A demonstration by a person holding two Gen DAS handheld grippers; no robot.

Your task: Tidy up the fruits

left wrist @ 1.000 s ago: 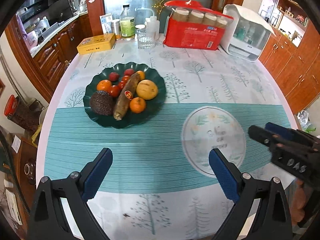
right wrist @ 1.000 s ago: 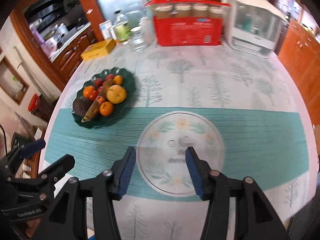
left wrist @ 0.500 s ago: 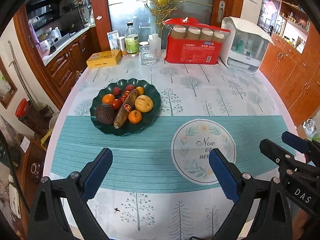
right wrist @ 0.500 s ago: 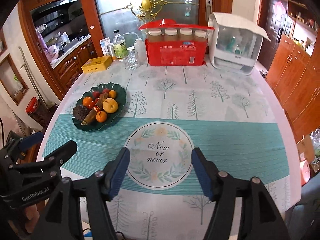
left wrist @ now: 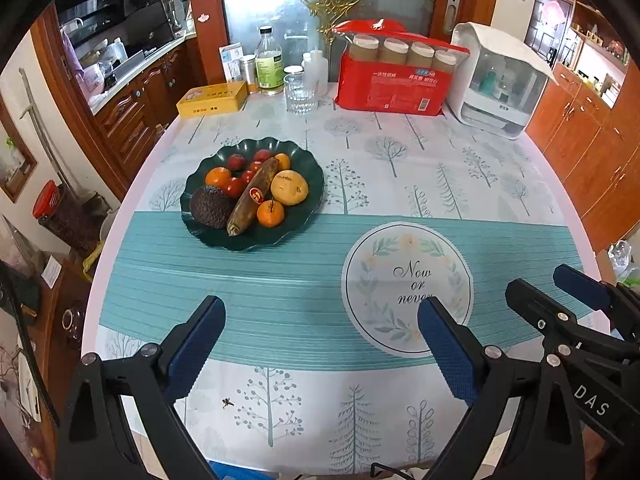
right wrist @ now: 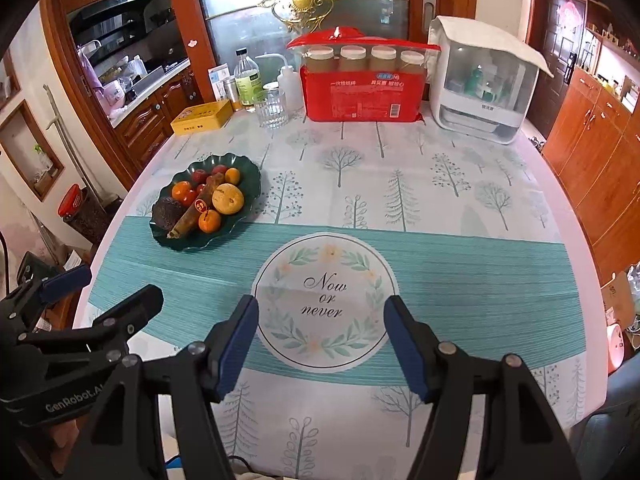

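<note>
A dark green scalloped plate [left wrist: 308,168] sits on the table's left part, also in the right wrist view [right wrist: 248,172]. It holds oranges [left wrist: 270,213], a yellow round fruit [left wrist: 289,188], a long brown fruit [left wrist: 253,197], a dark bumpy fruit [left wrist: 210,206] and small red fruits [left wrist: 235,186]. My left gripper [left wrist: 320,344] is open and empty above the table's near edge, well short of the plate. My right gripper [right wrist: 318,344] is open and empty over the round "Now or never" print [right wrist: 324,300].
At the table's back stand a yellow tin [left wrist: 212,98], a bottle [left wrist: 269,62], a glass [left wrist: 300,93], a red pack of paper cups [left wrist: 394,80] and a white appliance [left wrist: 500,80]. Wooden cabinets line both sides. The right gripper shows at the left view's right edge [left wrist: 560,308].
Both grippers have pulled back and risen from the table, so the view is wider. The right gripper's jaws have opened wider. The fruit has not moved.
</note>
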